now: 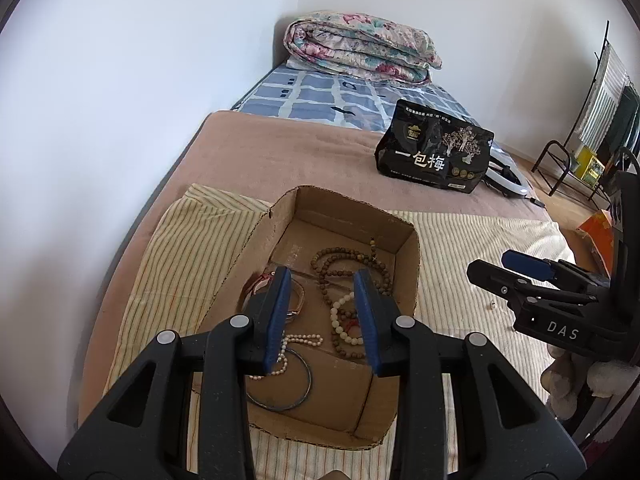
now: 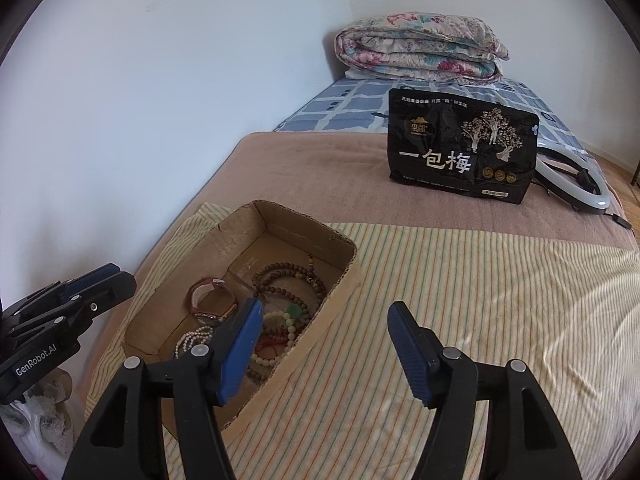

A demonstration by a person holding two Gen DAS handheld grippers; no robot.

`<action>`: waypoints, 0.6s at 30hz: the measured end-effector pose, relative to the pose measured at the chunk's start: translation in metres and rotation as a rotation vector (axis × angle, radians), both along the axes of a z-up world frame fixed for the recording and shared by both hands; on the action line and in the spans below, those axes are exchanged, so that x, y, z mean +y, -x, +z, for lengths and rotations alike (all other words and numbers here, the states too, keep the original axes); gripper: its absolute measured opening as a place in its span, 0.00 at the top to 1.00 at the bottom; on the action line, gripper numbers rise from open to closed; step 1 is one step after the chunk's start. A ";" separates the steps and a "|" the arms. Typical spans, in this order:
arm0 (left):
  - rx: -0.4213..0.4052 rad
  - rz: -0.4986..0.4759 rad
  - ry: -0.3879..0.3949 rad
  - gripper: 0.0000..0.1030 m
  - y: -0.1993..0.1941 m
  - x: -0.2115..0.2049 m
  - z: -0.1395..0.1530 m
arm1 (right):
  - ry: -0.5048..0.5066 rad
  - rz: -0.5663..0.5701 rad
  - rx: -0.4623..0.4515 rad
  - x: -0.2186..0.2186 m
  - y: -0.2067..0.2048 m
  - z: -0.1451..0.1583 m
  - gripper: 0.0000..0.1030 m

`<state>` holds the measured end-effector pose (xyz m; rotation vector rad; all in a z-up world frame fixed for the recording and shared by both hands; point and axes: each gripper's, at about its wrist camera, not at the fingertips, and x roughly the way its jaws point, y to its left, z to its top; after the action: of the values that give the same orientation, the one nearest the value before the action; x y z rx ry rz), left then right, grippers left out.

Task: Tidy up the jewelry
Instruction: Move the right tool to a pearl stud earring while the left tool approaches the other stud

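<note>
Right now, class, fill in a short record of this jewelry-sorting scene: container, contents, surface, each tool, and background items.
container: open cardboard box on a striped cloth
contents: brown bead strand, pearl strand, thin metal bangle, pink watch, pale bead bracelet with a green piece
surface: bed with a tan blanket
left tool: over the box, partly open, gripping nothing
right tool: wide open, empty, beside the box
background: black snack bag, folded floral quilt
</note>
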<state>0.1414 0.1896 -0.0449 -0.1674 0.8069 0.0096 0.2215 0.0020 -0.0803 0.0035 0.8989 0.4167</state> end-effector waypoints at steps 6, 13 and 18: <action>-0.003 -0.029 -0.013 0.66 -0.001 -0.015 0.002 | 0.010 -0.021 0.005 -0.020 0.003 0.001 0.18; -0.017 -0.063 -0.030 0.53 -0.002 -0.035 0.004 | 0.072 -0.047 0.004 -0.042 0.008 0.004 0.09; -0.018 -0.085 -0.041 0.53 -0.003 -0.047 0.005 | 0.127 -0.087 0.010 -0.063 0.010 0.003 0.04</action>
<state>0.1442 0.1425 -0.0404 -0.0944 0.7950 -0.0555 0.2120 -0.0609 -0.0772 -0.0712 0.9307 0.2787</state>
